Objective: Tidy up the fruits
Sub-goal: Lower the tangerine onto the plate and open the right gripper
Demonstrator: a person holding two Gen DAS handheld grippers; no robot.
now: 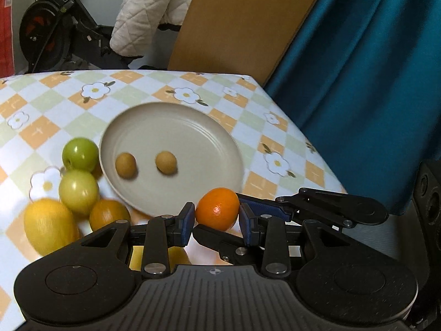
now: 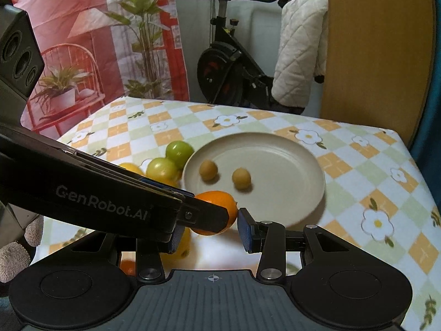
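blue-padded fingers of the left gripper (image 1: 217, 220) sit on either side of an orange mandarin (image 1: 217, 209); in the left wrist view the right-hand pad touches the fruit and the left-hand pad is at or just off its skin, so contact on that side cannot be confirmed. the right gripper (image 1: 248, 212) enters from the right, with one blue-lined finger lying behind the mandarin and another dark finger below it. the mandarin is held above the near rim of a beige plate (image 1: 193, 121). two small tan fruits (image 1: 126, 164) lie side by side, apart, on the plate. left of the plate, on the checked floral tablecloth (image 1: 275, 143), are two green apples (image 1: 80, 154), one touching the plate rim, then a yellow lemon (image 1: 49, 224) and a darker orange fruit (image 1: 109, 215).

in the right wrist view, the left gripper (image 2: 201, 215) crosses from the left and covers most of the mandarin (image 2: 220, 198). the right gripper (image 2: 209, 234) is spread wide: its right pad stands just beside the mandarin with a thin gap, and its left pad is largely hidden under the other tool. the plate (image 2: 289, 149) lies beyond, carrying the two tan fruits (image 2: 208, 169). the apples (image 2: 179, 150) and lemon (image 2: 132, 167) are grouped at its left edge. an exercise bike (image 2: 226, 63) stands behind the table.
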